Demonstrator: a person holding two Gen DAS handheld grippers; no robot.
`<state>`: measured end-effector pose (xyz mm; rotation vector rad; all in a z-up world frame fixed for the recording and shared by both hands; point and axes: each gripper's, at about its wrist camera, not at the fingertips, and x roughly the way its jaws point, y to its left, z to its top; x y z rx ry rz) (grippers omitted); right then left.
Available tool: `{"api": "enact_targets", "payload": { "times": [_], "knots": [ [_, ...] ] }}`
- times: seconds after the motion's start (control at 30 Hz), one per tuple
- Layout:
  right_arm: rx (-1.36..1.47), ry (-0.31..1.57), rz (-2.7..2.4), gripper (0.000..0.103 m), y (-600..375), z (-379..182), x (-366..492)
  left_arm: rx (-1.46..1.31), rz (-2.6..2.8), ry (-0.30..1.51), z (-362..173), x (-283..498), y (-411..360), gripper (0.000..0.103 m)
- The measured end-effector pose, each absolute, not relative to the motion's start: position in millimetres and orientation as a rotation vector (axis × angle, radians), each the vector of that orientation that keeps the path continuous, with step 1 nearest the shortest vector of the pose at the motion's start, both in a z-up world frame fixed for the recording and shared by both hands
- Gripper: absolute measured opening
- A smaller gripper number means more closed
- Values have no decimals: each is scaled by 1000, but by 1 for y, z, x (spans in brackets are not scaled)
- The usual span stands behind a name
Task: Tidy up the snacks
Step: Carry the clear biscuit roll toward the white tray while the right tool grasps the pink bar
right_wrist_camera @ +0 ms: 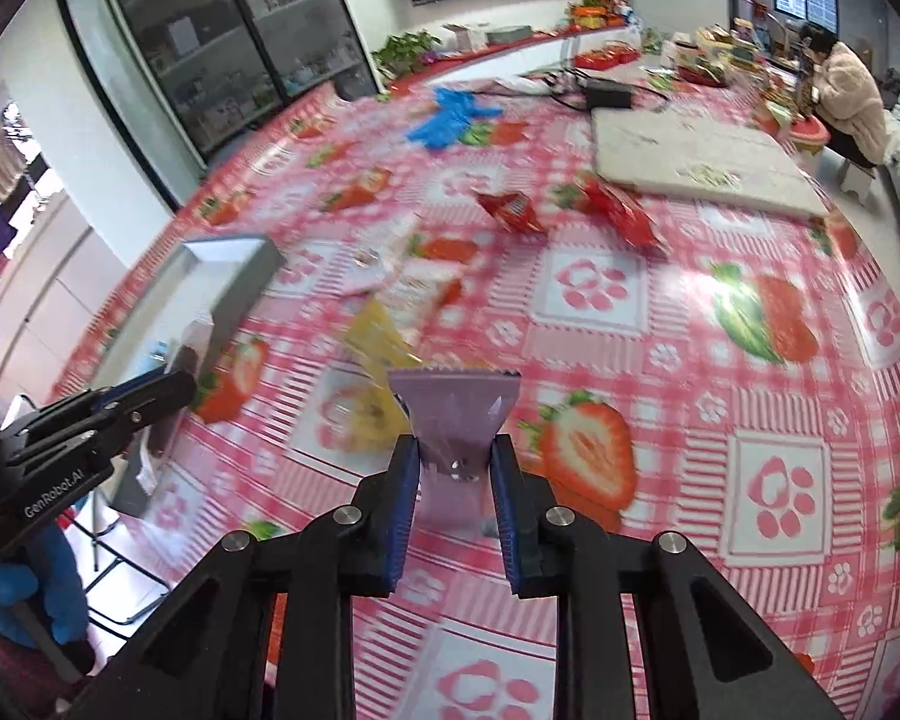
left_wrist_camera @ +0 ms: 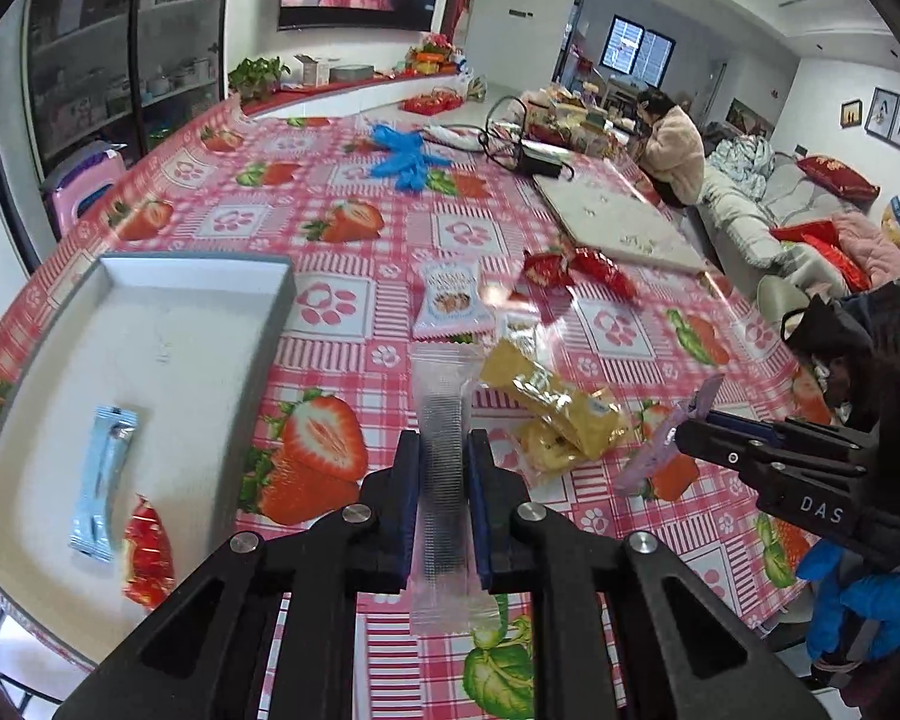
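My left gripper (left_wrist_camera: 443, 450) is shut on a clear long snack packet (left_wrist_camera: 442, 414) and holds it above the strawberry tablecloth, right of the grey tray (left_wrist_camera: 234, 354). The tray holds a light blue packet (left_wrist_camera: 103, 483) and a red packet (left_wrist_camera: 146, 552). My right gripper (right_wrist_camera: 455, 450) is shut on a purple snack packet (right_wrist_camera: 453, 414); it also shows at the right in the left wrist view (left_wrist_camera: 687, 420). Yellow packets (left_wrist_camera: 555, 405), a pink-white packet (left_wrist_camera: 450, 300) and red packets (left_wrist_camera: 576, 270) lie loose on the table.
A white board (left_wrist_camera: 618, 222), blue gloves (left_wrist_camera: 408, 156), a black box with cables (left_wrist_camera: 534, 159) and more goods lie at the table's far side. A person (left_wrist_camera: 672, 144) sits at the far right. The tray also shows in the right wrist view (right_wrist_camera: 234, 276).
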<state>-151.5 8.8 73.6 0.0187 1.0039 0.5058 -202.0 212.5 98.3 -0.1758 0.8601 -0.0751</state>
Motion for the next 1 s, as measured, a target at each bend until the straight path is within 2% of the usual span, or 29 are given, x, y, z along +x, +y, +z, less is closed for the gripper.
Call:
{"api": "enact_targets", "payload": {
  "times": [0.4, 0.6, 0.77, 0.8, 0.83, 0.87, 0.9, 1.0],
  "knots": [
    [-14, 1054, 591, 26, 63, 67, -141, -220, 32, 802, 118, -220, 278, 17],
    [-221, 1084, 610, 27, 120, 53, -139, -256, 97, 812, 113, -226, 308, 17],
    [-257, 1062, 511, 27, 102, 47, -143, -262, 125, 827, 103, -232, 324, 17],
    [-258, 1058, 492, 31, 97, 47, -143, -264, 126, 830, 101, -232, 326, 17],
    [-259, 1058, 467, 39, 91, 46, -143, -267, 126, 835, 98, -232, 326, 17],
    [-257, 1055, 446, 65, 85, 45, -144, -271, 126, 842, 95, -230, 326, 17],
    [-255, 1047, 437, 77, 83, 46, -145, -274, 125, 848, 93, -230, 326, 17],
    [-252, 1021, 417, 76, 73, 50, -152, -277, 123, 855, 88, -230, 324, 17]
  ]
}}
